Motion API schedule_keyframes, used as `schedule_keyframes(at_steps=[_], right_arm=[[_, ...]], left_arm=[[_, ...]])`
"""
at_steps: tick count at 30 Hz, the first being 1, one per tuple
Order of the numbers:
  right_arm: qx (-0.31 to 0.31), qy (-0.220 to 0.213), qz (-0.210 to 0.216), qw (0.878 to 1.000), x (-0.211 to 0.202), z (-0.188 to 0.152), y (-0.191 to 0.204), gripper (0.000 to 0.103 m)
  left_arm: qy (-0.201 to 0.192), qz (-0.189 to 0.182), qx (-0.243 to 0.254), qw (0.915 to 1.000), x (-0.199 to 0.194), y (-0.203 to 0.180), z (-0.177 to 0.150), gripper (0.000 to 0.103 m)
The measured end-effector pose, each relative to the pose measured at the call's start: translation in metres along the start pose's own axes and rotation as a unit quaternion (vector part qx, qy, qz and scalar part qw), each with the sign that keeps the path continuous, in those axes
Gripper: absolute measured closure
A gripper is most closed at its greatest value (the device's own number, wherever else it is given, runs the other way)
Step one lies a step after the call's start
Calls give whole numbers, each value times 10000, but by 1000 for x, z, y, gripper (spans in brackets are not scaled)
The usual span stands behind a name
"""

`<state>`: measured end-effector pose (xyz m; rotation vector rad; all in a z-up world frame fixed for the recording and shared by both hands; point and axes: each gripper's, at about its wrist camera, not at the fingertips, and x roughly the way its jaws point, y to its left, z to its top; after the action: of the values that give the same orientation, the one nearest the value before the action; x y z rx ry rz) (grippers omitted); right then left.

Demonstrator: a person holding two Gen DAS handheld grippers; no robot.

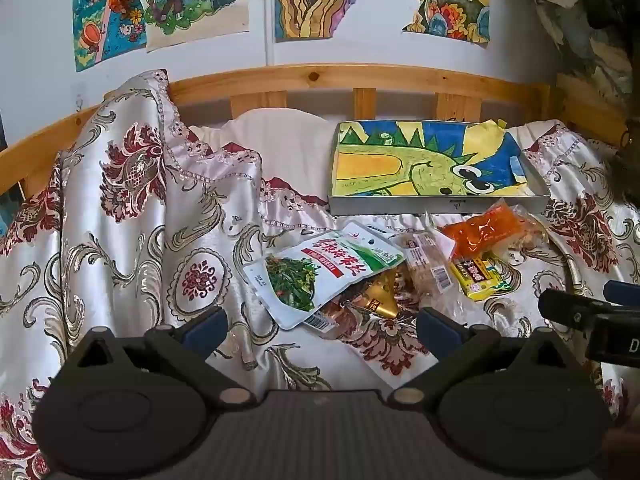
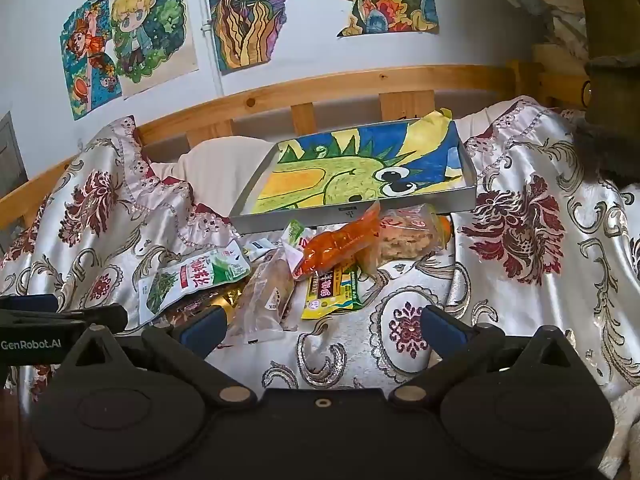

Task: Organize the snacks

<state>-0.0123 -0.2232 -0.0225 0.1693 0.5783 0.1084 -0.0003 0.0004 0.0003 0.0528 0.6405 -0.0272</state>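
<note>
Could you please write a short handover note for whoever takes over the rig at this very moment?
Left gripper: open, empty, facing the white-green packet.
Right gripper: open, empty, near the clear packet and yellow packet.
The orange packet tops the pile on the floral cloth, in front of the grey tray.
Done: nothing; no snack in the tray.
Left: every packet.

White "GenRobot.AI" lettering on the black body of the left gripper (image 2: 64,316) at the right-wrist view's left edge, a partial "D" on the right gripper (image 1: 592,312), Chinese characters on the green-and-white snack pouch (image 1: 320,270), illegible here
</note>
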Motion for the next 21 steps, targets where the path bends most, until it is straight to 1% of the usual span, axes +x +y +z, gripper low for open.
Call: schedule_keyframes(at_steps=[21], right_arm=[[22,11,18,10000,1,-1,-1,1]], left_arm=[[75,-3,-86,9999,2,1,-1,1]])
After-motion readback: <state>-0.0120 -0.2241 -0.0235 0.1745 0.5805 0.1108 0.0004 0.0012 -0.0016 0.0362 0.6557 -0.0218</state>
